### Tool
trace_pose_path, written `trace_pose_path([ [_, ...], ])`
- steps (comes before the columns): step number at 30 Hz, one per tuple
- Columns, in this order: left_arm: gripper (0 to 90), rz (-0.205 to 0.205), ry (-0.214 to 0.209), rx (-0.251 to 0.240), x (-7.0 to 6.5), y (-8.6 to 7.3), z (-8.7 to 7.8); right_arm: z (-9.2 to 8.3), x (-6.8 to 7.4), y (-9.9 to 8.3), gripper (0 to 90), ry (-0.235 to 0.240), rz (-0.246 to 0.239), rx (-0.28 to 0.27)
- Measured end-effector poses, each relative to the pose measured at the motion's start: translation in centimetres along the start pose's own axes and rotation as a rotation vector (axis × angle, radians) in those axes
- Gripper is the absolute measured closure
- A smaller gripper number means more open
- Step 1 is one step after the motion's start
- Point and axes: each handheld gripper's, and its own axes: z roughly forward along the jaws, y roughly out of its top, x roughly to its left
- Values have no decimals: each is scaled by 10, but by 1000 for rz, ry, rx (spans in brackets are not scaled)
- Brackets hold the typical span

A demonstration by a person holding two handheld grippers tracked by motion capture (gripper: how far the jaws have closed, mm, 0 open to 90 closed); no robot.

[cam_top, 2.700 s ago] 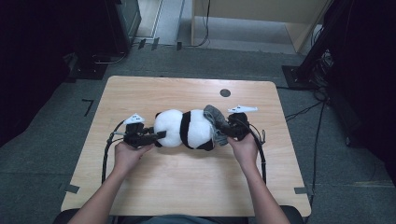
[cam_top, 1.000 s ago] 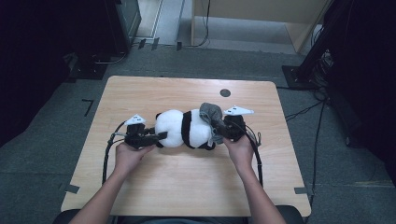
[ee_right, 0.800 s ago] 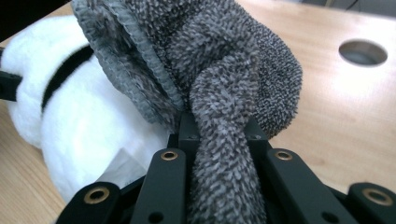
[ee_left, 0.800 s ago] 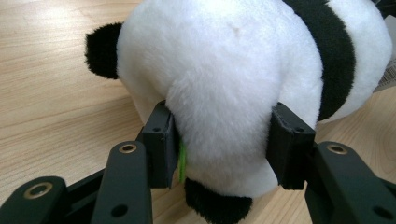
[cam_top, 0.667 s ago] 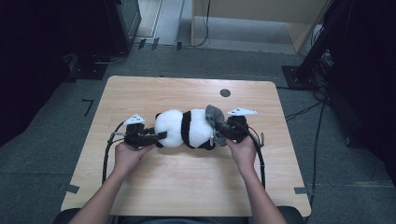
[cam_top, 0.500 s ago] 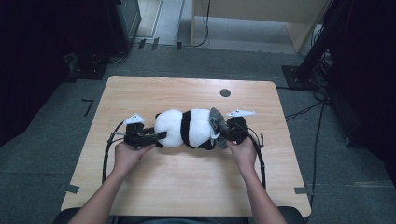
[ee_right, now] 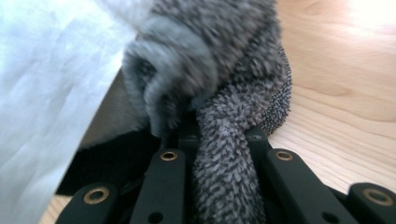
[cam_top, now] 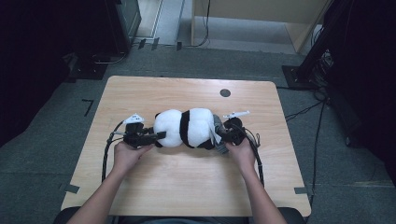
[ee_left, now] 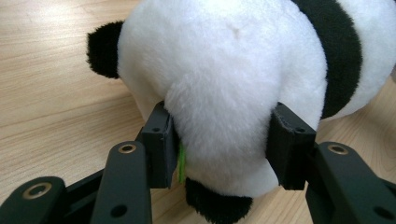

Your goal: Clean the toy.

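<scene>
A black-and-white panda plush (cam_top: 187, 128) lies on its side across the middle of the wooden table (cam_top: 187, 191). My left gripper (cam_top: 158, 136) is at its left end, shut on a white bulge of the plush (ee_left: 224, 93); both pads (ee_left: 161, 140) press into the fur beside a green tag (ee_left: 181, 163). My right gripper (cam_top: 221, 141) sits low at the plush's right end. It is shut on a strip of grey fuzzy cloth (ee_right: 224, 84) that bunches against the plush (cam_top: 217, 124). A white label (ee_right: 42, 93) hangs to the left of it.
A small black round hole (cam_top: 225, 92) marks the table's far side. Cables (cam_top: 106, 154) trail from both grippers across the tabletop. Bare wood lies in front of and behind the plush. Dark equipment and cables stand on the floor around the table.
The right gripper has come down with the grey cloth, from above the plush's right end to level with the tabletop. The left gripper and the plush have stayed put.
</scene>
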Motion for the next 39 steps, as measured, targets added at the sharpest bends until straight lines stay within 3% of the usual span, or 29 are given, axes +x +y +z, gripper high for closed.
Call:
trace_pose_path([
  [3, 500, 2, 0, -3, 0, 0, 0, -13, -4, 1, 771, -28, 7, -23],
  [7, 500, 5, 0, -4, -1, 0, 0, -33, -12, 5, 771, -29, 42, -106],
  [9, 500, 10, 3, -5, -2, 0, -1, -46, -11, 10, 771, -27, 36, -149],
  [13, 499, 16, 9, -2, -4, 0, -2, -69, -2, 22, 771, 0, 27, -209],
  [19, 498, 16, 10, -9, -4, 0, -1, -75, 27, 55, 771, 11, -65, -192],
  [24, 496, 17, 8, -11, -4, 0, -2, -60, 67, 82, 770, 45, -162, -164],
  [28, 495, 16, 7, -16, -4, 0, -1, -36, 101, 99, 767, 48, -252, -119],
  [30, 496, 16, 7, -18, -4, -1, -1, -24, 115, 105, 767, 75, -254, -87],
  [33, 495, 18, 8, -21, -3, -1, -1, -7, 136, 111, 767, 80, -295, -56],
  [39, 494, 19, 10, -19, -3, -1, -1, 19, 153, 112, 762, 95, -291, -20],
])
